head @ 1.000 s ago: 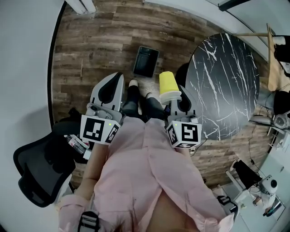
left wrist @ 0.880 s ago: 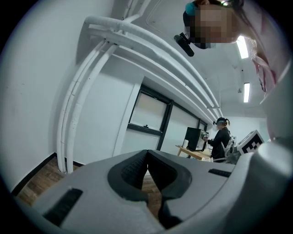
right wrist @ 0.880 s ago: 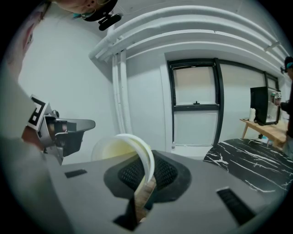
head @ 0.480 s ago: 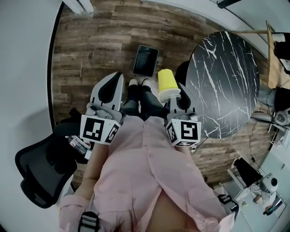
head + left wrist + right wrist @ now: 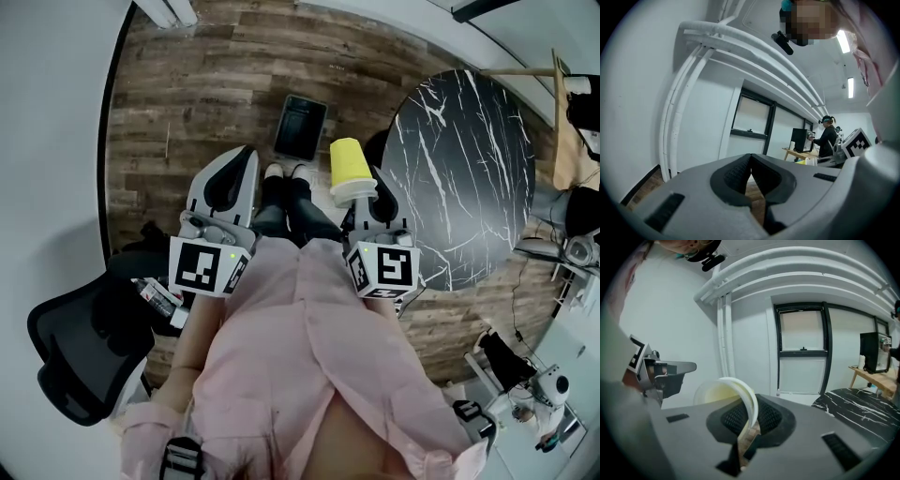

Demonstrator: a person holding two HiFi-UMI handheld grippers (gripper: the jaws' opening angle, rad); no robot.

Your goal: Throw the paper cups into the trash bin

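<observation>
In the head view my right gripper [image 5: 362, 197] is shut on the rim of a yellow paper cup [image 5: 349, 167], which is held tilted out in front of the person's legs. The right gripper view shows the cup's white rim [image 5: 743, 401] pinched between the two ribbed pads, its pale inside facing left. A dark rectangular trash bin [image 5: 300, 127] stands on the wood floor just ahead and left of the cup. My left gripper [image 5: 242, 159] is beside it at the left, and its jaws [image 5: 751, 164] meet with nothing between them.
A round black marble table [image 5: 459, 169] stands at the right, close to the right gripper. A black office chair [image 5: 80, 347] is at the lower left. White wall and pipes [image 5: 689, 93] rise at the left. Another person [image 5: 828, 138] stands by a desk far off.
The right gripper with the yellow cup has edged slightly forward, toward the bin. The left gripper has hardly moved.
</observation>
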